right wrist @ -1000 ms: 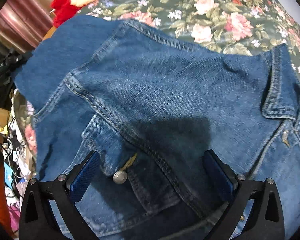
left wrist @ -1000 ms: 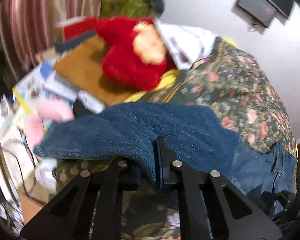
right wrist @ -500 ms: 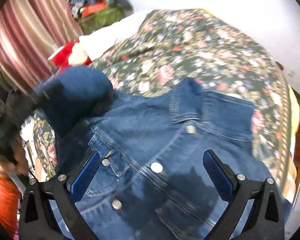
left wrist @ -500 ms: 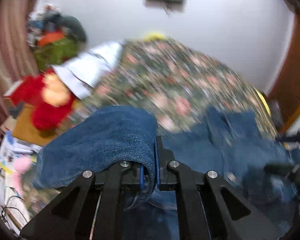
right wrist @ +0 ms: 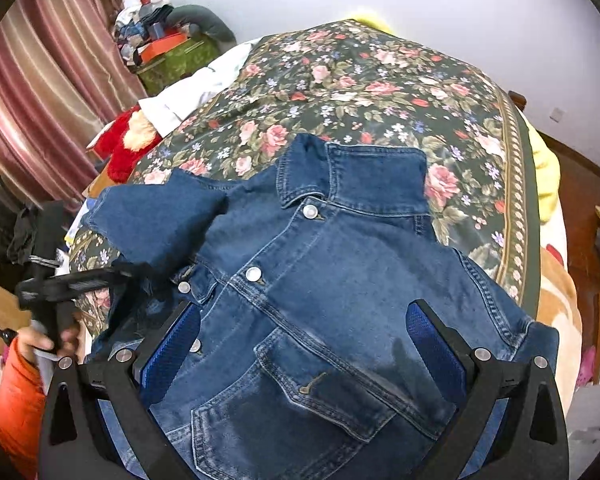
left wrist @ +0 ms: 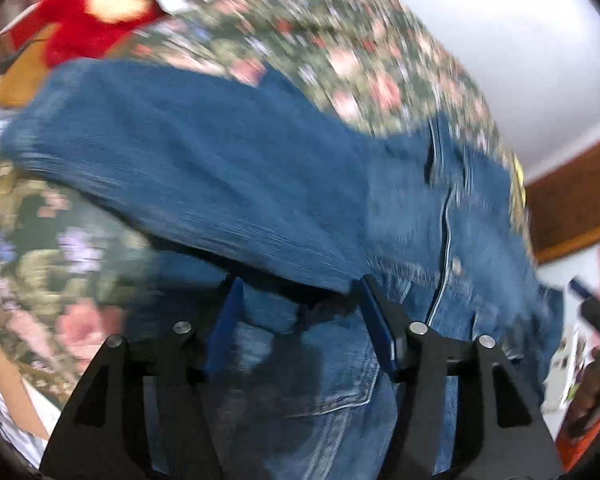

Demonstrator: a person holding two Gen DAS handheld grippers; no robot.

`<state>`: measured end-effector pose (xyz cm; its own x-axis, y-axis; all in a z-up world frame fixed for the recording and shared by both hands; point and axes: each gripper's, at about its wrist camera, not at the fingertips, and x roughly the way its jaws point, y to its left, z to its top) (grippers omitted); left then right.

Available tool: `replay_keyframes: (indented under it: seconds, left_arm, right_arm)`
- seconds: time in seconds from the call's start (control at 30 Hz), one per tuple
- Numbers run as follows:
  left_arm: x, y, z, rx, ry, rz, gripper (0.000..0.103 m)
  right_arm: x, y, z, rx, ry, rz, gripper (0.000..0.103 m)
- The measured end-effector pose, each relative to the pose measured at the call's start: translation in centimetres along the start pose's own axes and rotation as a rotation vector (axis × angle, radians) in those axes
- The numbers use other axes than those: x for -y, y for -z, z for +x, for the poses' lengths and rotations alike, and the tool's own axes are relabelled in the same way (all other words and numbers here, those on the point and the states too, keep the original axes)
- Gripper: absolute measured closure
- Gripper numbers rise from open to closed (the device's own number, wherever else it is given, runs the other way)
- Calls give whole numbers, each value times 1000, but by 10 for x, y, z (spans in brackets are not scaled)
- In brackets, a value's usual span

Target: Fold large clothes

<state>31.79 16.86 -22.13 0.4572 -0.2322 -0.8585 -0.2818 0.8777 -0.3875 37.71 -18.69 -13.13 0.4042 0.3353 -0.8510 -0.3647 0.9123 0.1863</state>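
Note:
A blue denim jacket lies front up on the floral bedspread, collar towards the far end. Its left sleeve is folded in over the chest; it also shows in the left wrist view. My left gripper hovers just over the jacket with its jaws apart and the sleeve's edge lying between them, not pinched. It also shows in the right wrist view, beside the sleeve. My right gripper is open and empty above the jacket's chest pocket.
A red plush toy and a white cloth lie at the bed's left edge. Striped curtains and a cluttered pile stand at the left. The bed's right edge drops to a wooden floor.
My left gripper carried the sleeve across onto the jacket's chest and opened, letting it go. My right gripper pulled back from the jacket, so the collar now shows.

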Motion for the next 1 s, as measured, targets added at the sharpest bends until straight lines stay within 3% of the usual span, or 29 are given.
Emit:
replay_keyframes:
  seconds: [0.1, 0.2, 0.37, 0.5, 0.63, 0.7, 0.77, 0.87, 0.93, 1.0]
  left_arm:
    - [-32, -10, -33, 90, 10, -97, 38]
    - [-69, -22, -50, 159, -32, -212, 37]
    - [-117, -36, -46, 174, -65, -349, 37]
    - [-133, -50, -25, 170, -75, -385, 38]
    - [-140, -64, -21, 216, -199, -327, 53]
    - [-132, -76, -16, 224, -279, -268, 81]
    - [-121, -83, -18, 239, -344, -203, 84]
    - [-80, -89, -35, 335, -423, -42, 85]
    - [-41, -91, -54, 403, -415, 58, 85]
    - [7, -90, -77, 467, -352, 156, 85]
  right_arm:
    - [3, -1, 2, 2, -23, 35, 1]
    - [2, -3, 7, 1, -37, 51, 1]
    - [-5, -6, 17, -8, -46, 44, 1]
    - [-6, -8, 26, -21, -46, 45, 1]
    - [-1, -7, 35, -39, -45, 66, 1]
    - [3, -6, 38, -44, -43, 76, 1]
    - [8, -5, 38, -43, -36, 84, 1]
    - [18, -5, 33, -29, -19, 98, 1]
    - [25, -5, 28, -17, -17, 117, 1]
    - [31, -5, 22, -4, -24, 138, 1]
